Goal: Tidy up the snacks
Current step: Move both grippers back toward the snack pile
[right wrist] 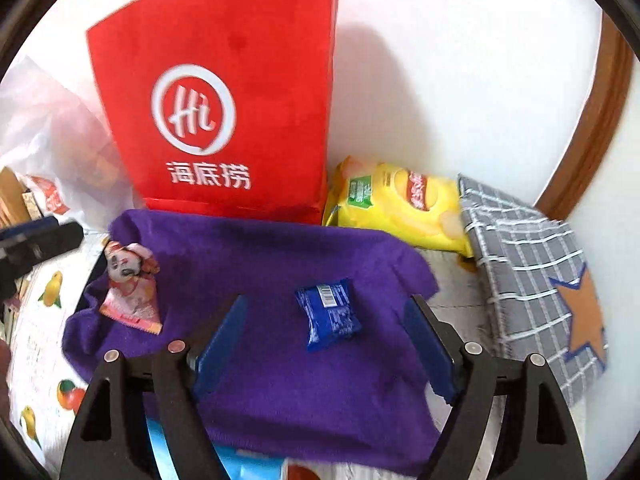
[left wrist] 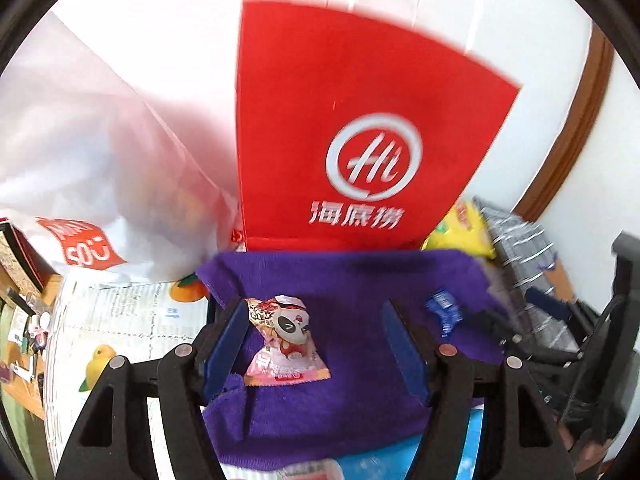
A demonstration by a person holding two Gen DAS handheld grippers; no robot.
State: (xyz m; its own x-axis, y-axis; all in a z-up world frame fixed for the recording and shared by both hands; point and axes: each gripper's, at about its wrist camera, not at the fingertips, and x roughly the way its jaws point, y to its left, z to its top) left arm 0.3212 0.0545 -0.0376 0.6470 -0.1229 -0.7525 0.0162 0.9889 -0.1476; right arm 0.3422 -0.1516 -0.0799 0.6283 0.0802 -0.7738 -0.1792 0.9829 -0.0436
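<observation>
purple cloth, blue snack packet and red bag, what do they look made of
Purple cloth: soft, matte, fuzzy fabric, perhaps terry or fleece; its nap and rumpled edges show. Blue snack packet: glossy plastic film, going by its crimped ends, sheen and printed barcode. Red bag: matte and stiff, standing upright with sharp folds, so likely paper, though non-woven fabric is possible.

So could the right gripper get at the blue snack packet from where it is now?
Probably yes. The right gripper is open and empty, and the blue snack packet lies loose on the purple cloth just ahead between its fingers, with nothing on top of it.
</observation>
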